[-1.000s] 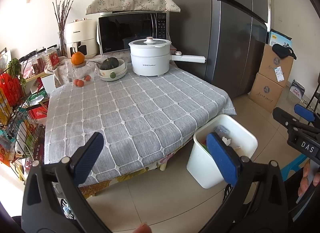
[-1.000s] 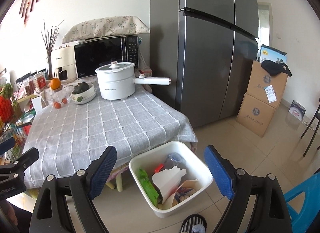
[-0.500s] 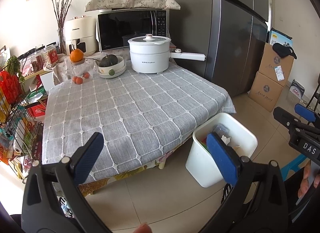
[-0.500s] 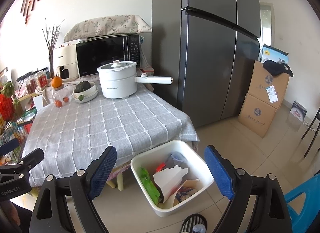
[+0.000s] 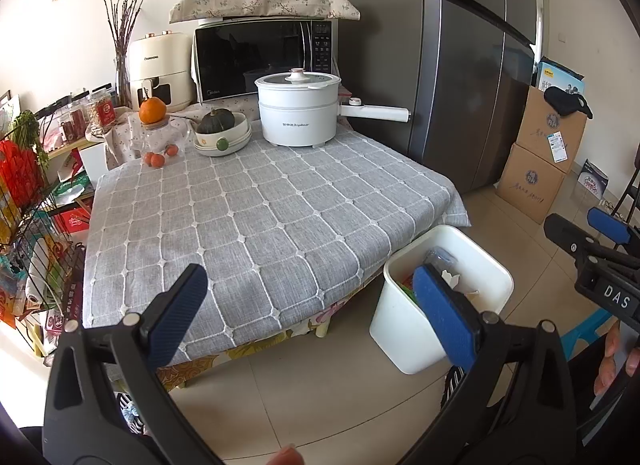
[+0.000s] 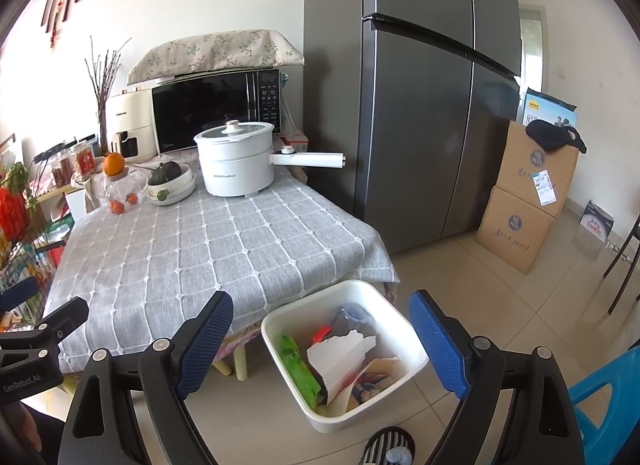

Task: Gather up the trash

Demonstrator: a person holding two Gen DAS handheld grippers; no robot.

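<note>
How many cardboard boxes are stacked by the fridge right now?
2. A lower cardboard box sits on the floor right of the fridge; an upper cardboard box rests on it. Others could be hidden behind them.

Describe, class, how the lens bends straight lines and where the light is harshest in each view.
Left wrist view: fridge edges bow outward, corners go black, wall at left washes out. Right wrist view: same curved fridge, doorway blown out bright, bin sharp and evenly lit.
</note>
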